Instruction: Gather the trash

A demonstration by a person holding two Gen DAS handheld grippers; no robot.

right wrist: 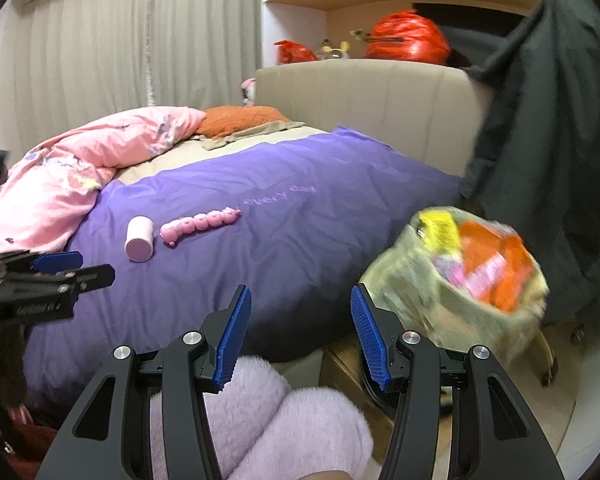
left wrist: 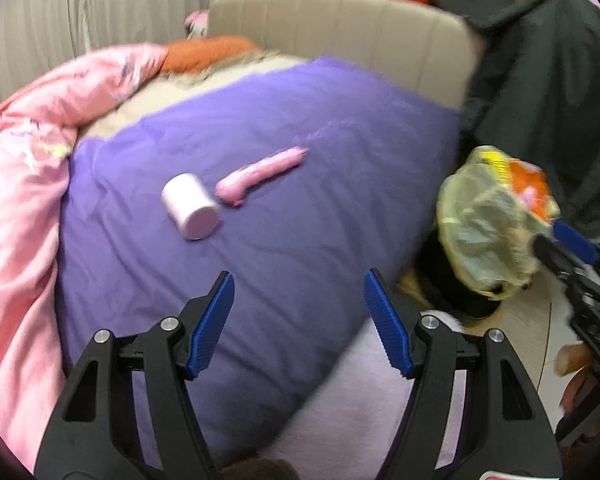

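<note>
On the purple bedcover (left wrist: 284, 128) a white pot (left wrist: 190, 206) lies beside a pink toy (left wrist: 260, 176); the bag of rubbish (right wrist: 460, 276) sits off the bed's edge. Both my left gripper (left wrist: 299, 320) and right gripper (right wrist: 300, 334) stand wide and empty. I judge the next pick is in hand: reach the left one forward to the pot.

Soft indoor light, motion-blurred, fisheye-warped

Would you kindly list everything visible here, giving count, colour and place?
Purple quilted bedspread: one, purple, covering the bed.
White cylindrical container: one, white, lying on the bedspread.
Pink segmented plush toy: one, pink, beside the container.
Pink crumpled duvet: one, pink, far side of the bed.
Translucent trash bag: one, yellowish, colourful wrappers inside, beside the bed.
Left hand-held gripper: one, black with blue pads, open.
Right hand-held gripper: one, same colours, open.
</note>
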